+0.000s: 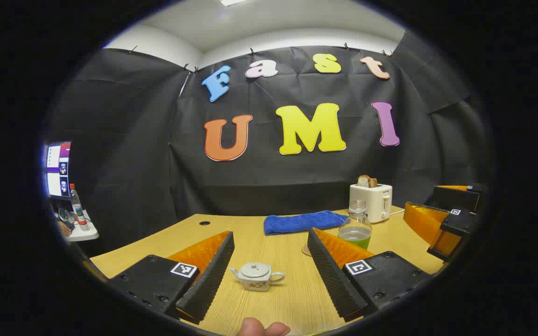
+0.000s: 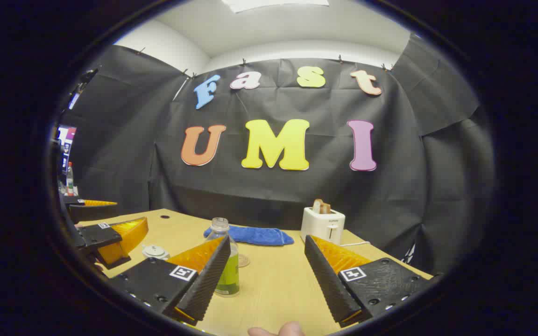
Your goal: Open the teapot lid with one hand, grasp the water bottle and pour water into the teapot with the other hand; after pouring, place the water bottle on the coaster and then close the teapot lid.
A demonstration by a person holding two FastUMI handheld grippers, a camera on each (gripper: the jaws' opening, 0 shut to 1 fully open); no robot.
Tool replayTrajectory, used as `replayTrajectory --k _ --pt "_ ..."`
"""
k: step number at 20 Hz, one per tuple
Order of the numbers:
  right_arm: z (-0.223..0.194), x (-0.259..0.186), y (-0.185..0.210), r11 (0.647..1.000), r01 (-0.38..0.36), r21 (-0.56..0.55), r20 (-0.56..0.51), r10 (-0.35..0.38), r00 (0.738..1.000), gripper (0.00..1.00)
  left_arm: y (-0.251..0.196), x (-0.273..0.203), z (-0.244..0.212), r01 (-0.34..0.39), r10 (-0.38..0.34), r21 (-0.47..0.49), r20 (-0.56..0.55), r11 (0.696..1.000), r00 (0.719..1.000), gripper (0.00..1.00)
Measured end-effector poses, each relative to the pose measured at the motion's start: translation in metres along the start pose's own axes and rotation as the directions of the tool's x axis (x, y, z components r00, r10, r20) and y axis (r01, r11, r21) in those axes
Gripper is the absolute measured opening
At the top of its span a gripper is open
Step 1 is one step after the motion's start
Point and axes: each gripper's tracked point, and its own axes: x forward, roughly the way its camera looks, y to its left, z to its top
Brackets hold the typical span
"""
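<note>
Black cloth walls in a booth around a pale wooden table [image 1: 292, 298], and nothing on it has yet been handled.

Seen from the left gripper view, the left gripper [image 1: 266, 273] hangs with its fingers wide apart and empty. The teapot [image 1: 256, 276] sits on the table in the gap between them, slightly nearer the left finger, its lid [image 1: 255, 269] on, spout toward the left finger and handle toward the right. That framing suggests this hand is lined up to take the lid. Beyond the right finger's tip stands the water bottle [image 1: 355, 227], uncapped, and partly hidden by that finger, with the round coaster [image 1: 306, 250] just left of it. Farther back lie a blue cloth [image 1: 302, 221] and a white toaster [image 1: 371, 201] with bread in it. At the far right edge the other gripper shows, open.

In the right gripper view, the right gripper [image 2: 266, 270] also has its fingers spread and holds nothing. The bottle stands just behind its left finger, not between the two, so this hand must shift left to grasp it. This view shows the coaster [image 2: 243, 260] just right of the bottle and between the fingers, a short way for the later set-down. The teapot is mostly hidden here, only its lid peeking out left of the left finger; the left gripper view gives it whole.
</note>
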Motion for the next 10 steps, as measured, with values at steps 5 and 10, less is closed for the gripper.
replayTrajectory --k 5,10 --pt "-0.0019 -0.0008 -0.0019 0.999 0.022 0.043 -0.016 -0.021 1.000 0.96 0.0032 0.0031 0.0000 -0.006 0.006 -0.010 -0.001 1.000 1.000 0.99" --pt "-0.0024 0.0001 -0.0031 0.998 0.043 0.051 -0.017 -0.042 0.999 0.95 0.0063 0.0031 0.0002 -0.014 0.014 -0.015 0.003 1.000 1.000 0.99"
